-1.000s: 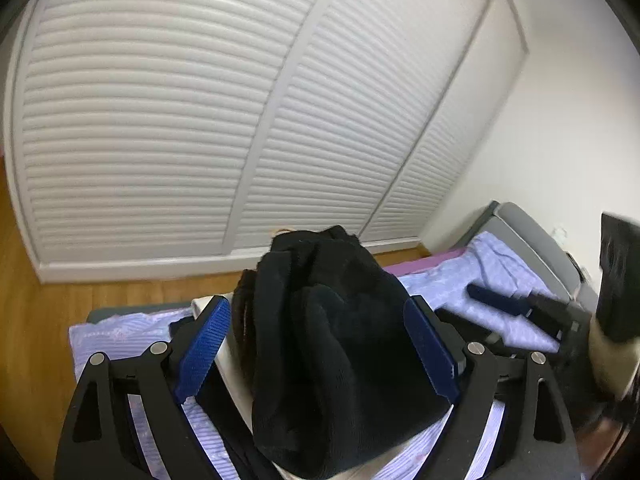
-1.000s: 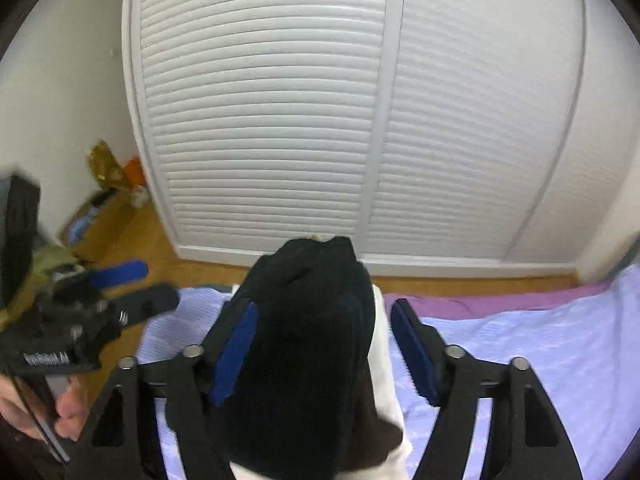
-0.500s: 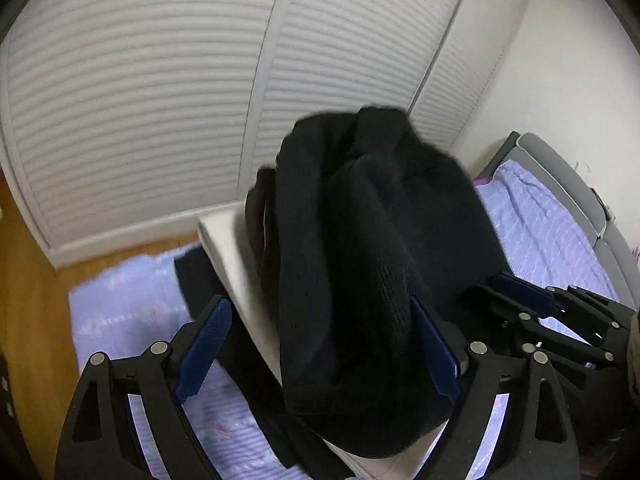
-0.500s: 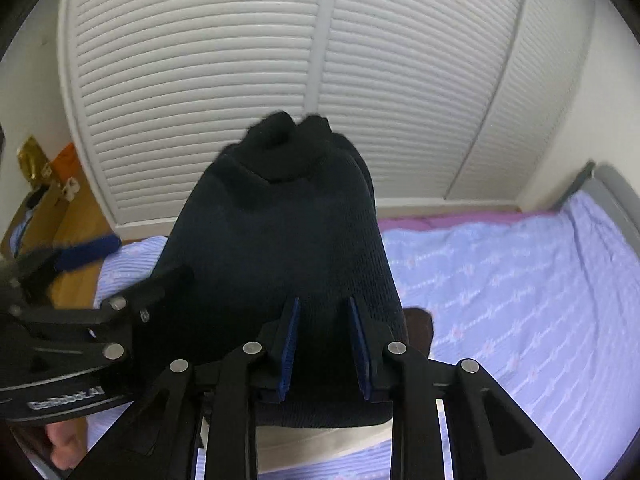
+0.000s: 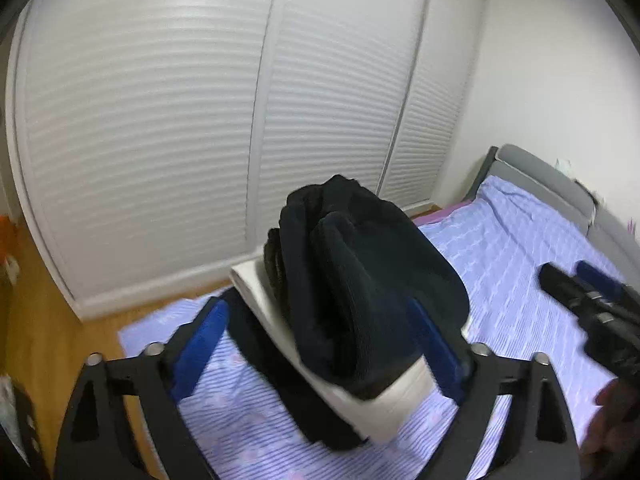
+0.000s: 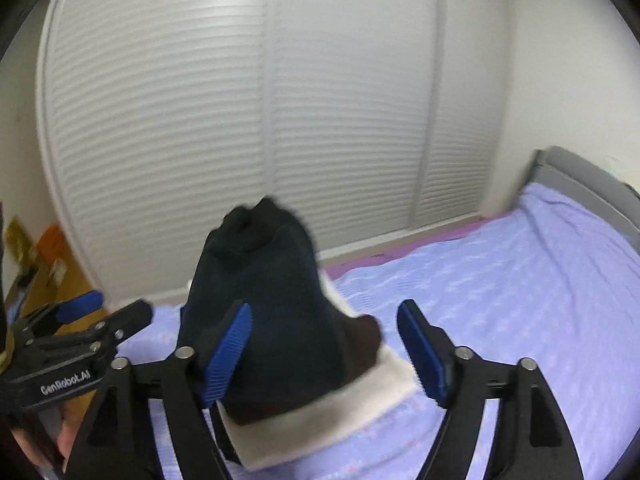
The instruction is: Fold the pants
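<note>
Folded black pants (image 5: pixel 360 280) lie on top of a stack of folded clothes, above a white garment (image 5: pixel 384 408) and a dark one, on the purple bed. The pile also shows in the right wrist view (image 6: pixel 272 300). My left gripper (image 5: pixel 320 344) is open, its blue pads on either side of the pile, holding nothing. My right gripper (image 6: pixel 328 348) is open, its left pad in front of the pile's near edge, holding nothing. Each gripper shows in the other's view, the right gripper at right (image 5: pixel 584 292) and the left gripper at left (image 6: pixel 100 316).
The bed (image 6: pixel 520 280) has a purple patterned sheet and a grey headboard (image 5: pixel 544 180) at the right. White louvred wardrobe doors (image 5: pixel 200 120) stand behind. Wooden floor (image 5: pixel 40 320) and cardboard boxes (image 6: pixel 48 264) lie at the left.
My right gripper was shut on the black pants half a second ago and has opened and let go. The pants have settled on the pile. My left gripper stayed open.
</note>
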A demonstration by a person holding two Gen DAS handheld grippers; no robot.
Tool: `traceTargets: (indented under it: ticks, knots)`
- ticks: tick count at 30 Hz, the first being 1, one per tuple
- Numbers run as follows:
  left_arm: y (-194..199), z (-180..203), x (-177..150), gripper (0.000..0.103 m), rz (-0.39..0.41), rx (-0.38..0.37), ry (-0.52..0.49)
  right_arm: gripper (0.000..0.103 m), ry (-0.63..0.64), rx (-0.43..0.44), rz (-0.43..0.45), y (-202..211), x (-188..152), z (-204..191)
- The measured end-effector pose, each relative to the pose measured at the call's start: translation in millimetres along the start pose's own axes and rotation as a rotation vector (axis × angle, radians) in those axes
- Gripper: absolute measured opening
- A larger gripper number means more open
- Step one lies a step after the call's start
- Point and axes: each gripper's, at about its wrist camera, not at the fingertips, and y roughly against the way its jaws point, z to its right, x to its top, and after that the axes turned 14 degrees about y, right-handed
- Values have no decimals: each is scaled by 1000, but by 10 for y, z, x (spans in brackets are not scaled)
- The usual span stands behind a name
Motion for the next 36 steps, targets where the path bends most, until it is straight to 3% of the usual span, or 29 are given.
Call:
traceTargets:
  ticks: [2,8,10,13,19,22,27,29,36]
  knots:
    - [215,13,-154,102,13,10,-36,90,-64,-30,27,347,-182,1]
    - [854,146,-930,102,14,-70,-197,93,-129,-166,50,1276,-977,-277]
    - [1104,238,-1370,102,52,-139,-307,93,-143,-214,60,1581,-1340,-363]
    - [1392,326,-1862,102,89,-243,-383,94,-185,-285,72,2019,-1910,-476]
    - [2173,371,-2657,102,47,-478,-537,94,-232,-454,75,2980,-2867,-796]
    - [2669,276,-2769,102,34,-564,-538,94,-277,-559,66,3587,-3085,-1010]
    - [3526,35,-2747,103,-10,-639,-518,95,-313,-787,1,4589,-3084,-1538]
    - [3857,-128,-2727,103,-11,-681,-505,101,-339,-838,-10,4939,-3109,-1731]
    - [4540,-589,-2628,103,23,-721,-520,102,-429,-987,2,5892,-3115,-2372]
